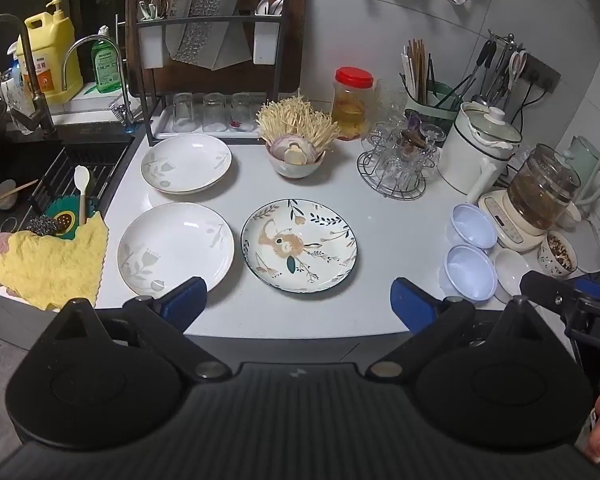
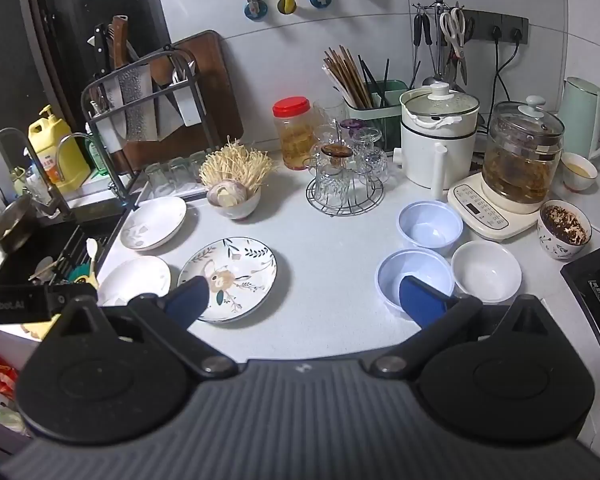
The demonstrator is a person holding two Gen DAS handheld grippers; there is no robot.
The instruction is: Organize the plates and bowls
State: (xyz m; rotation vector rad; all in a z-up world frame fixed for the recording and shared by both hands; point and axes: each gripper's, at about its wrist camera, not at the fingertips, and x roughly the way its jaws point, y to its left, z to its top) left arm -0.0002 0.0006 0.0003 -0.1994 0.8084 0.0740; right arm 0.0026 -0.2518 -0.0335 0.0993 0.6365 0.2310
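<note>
Here, left gripper (image 1: 298, 304) spread wide, empty, at lower centre above the counter edge — patterned plate (image 1: 299, 245) just beyond, two white plates (image 1: 176, 249) at centre left. Right gripper (image 2: 304, 300) likewise released — two pale blue bowls (image 2: 430, 229) and a white bowl (image 2: 486, 270) at centre right.

Two wrist cameras here, both riding behind their own blue fingers and tilting down over the near edge of the white counter (image 1: 372, 184). The left view sits further left, pulled back a little, facing the wall square-on, with the sink (image 1: 40, 184) at its left edge and the patterned plate (image 1: 299, 245) dead ahead. The right view hangs further right and looks slightly leftward, close over the lilac bowls (image 2: 430, 226). Both share the patterned plate, the two white plates (image 1: 176, 248), the bowls and the glass kettle (image 2: 520, 156).
</note>
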